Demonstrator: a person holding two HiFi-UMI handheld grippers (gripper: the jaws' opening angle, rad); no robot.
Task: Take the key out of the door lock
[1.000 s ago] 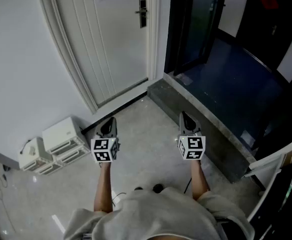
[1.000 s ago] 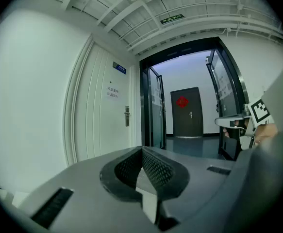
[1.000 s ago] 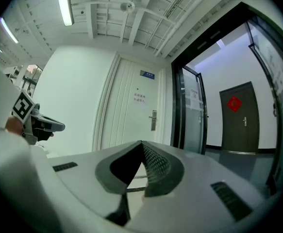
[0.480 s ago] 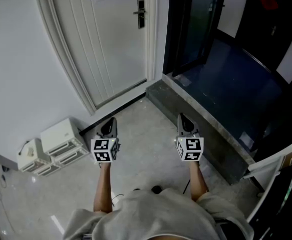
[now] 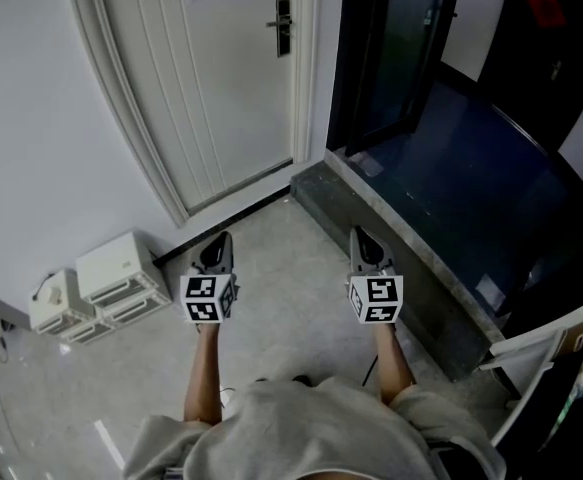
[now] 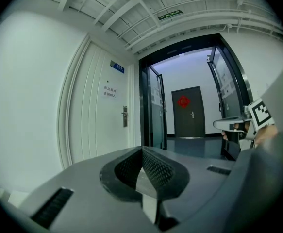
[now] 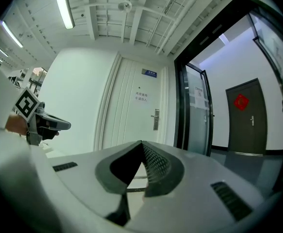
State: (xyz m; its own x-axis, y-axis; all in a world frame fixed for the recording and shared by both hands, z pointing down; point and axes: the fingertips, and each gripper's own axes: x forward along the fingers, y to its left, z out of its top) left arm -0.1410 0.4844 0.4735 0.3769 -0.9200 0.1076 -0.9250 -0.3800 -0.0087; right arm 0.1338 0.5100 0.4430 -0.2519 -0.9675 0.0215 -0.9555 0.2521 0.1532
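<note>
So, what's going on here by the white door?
A person stands facing the white door with a claw in each hand. The left claw and right claw are both shut and empty, aimed toward it. The lock is well ahead of them, untouched; any key is too small to see.

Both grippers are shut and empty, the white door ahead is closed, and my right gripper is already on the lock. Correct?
No: the head view shows the right gripper well short of the lock, floor between them. The rest holds: both it and the left gripper are shut and empty, the white door closed.
</note>
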